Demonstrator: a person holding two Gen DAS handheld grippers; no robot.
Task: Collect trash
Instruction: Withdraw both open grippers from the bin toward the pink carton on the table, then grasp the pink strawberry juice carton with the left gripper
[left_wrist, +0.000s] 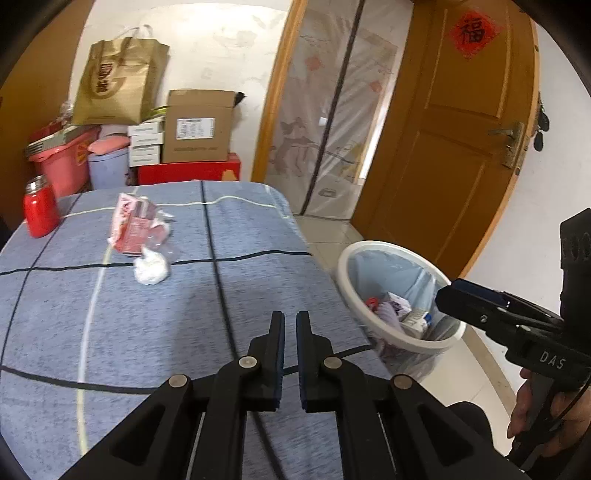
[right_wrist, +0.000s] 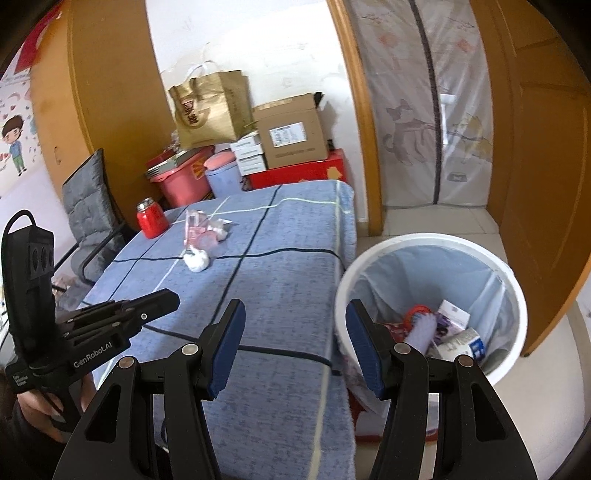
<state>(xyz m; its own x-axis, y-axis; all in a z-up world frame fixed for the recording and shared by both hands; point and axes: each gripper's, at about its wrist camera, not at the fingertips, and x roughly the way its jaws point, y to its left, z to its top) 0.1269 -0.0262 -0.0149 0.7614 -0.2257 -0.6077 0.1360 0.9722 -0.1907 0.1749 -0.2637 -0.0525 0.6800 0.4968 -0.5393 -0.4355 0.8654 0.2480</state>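
Crumpled white paper wad (left_wrist: 150, 270) and torn pink wrapper (left_wrist: 135, 225) lie mid-table on blue checked cloth (left_wrist: 184, 314). Left gripper (left_wrist: 290, 321) nearly closed, empty. Right gripper (right_wrist: 293, 314) wide, empty, beside lined white bin (right_wrist: 428, 243).

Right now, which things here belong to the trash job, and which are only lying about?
For the job:
- crumpled wrapper
- white paper ball
- bin

Just lying about:
- red jar
- cardboard box
- paper bag
- pink tub
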